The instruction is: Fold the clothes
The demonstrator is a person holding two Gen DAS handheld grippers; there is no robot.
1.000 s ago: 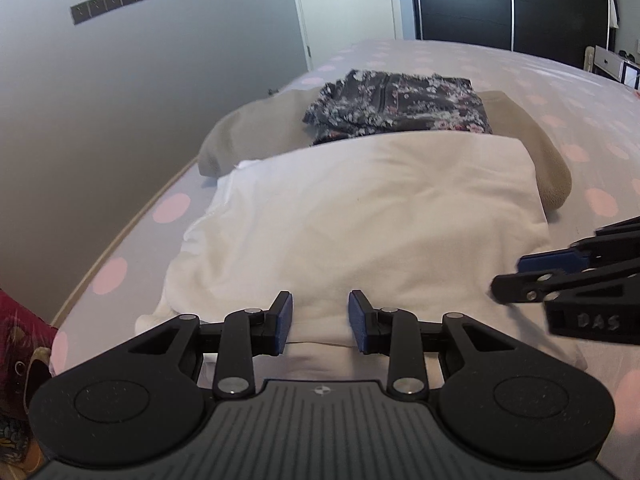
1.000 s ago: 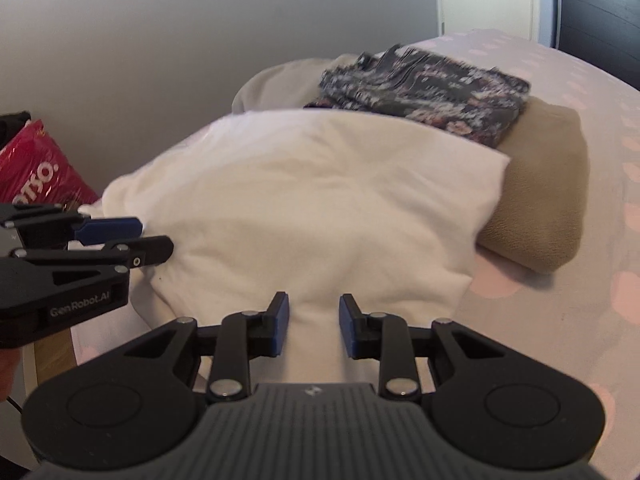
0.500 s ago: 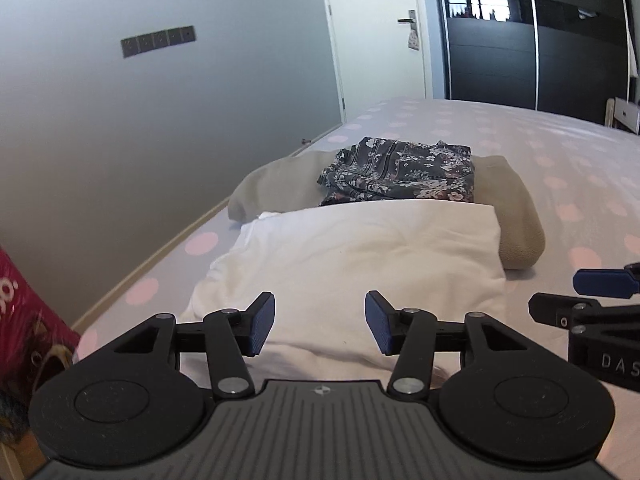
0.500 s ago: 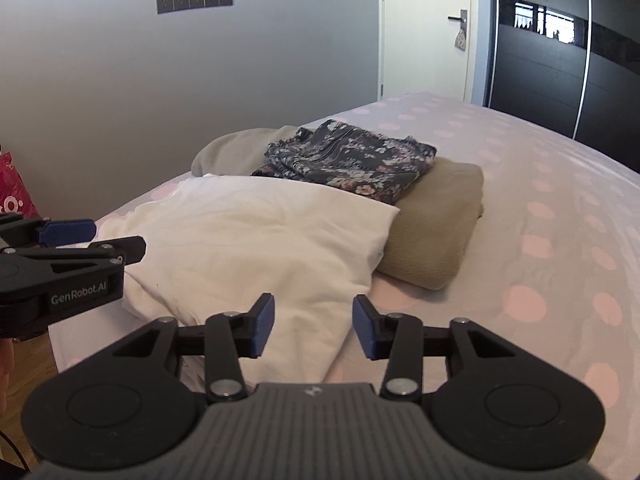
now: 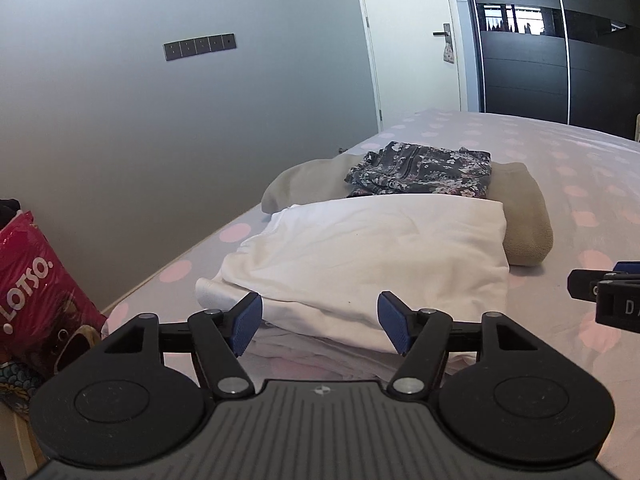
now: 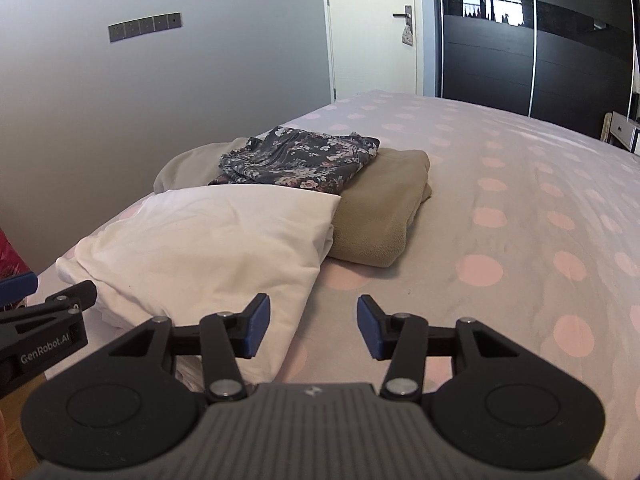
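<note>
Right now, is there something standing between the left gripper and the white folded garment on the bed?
Nothing visible does. The left gripper hangs just before the near edge of the white garment, jaws opening with nothing between them. The floral garment and beige garment lie behind the white one, not in the path.

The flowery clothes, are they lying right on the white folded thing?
No, the flowery clothes lie on the tan folded garment, behind the white folded garment.
</note>
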